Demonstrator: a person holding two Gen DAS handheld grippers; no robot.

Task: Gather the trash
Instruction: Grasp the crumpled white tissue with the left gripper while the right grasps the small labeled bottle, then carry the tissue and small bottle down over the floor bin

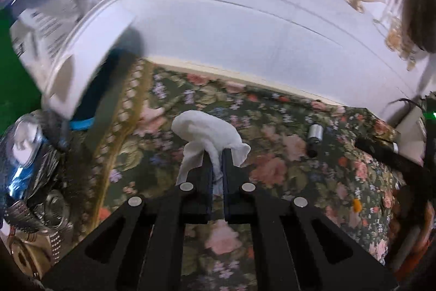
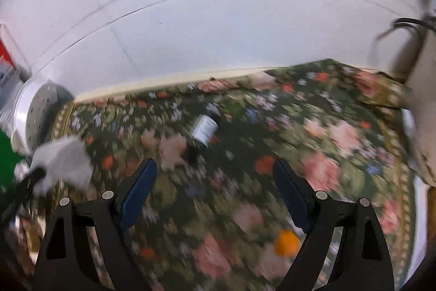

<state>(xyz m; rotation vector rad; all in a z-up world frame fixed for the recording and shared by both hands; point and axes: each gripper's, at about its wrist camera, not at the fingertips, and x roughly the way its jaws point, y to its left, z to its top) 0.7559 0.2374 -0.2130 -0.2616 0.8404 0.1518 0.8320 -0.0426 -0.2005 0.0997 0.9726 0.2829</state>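
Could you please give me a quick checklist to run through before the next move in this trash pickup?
1. Left tongs shut on the white tissue: ok.
2. Tissue lifted clear of the floral cloth: cannot tell.
3. Right tongs open, nothing between them: ok.
4. Small bottle lying ahead of the right tongs, unobstructed: ok.
5. Right wrist view sharp enough to aim: not ok, blurred.
6. Trash bin in view: cannot tell.

Colours on the flowered cloth
White crumpled tissue; dark green tablecloth patterned with pink and red roses; small silver-and-black bottle; orange round thing near right; white wall beyond
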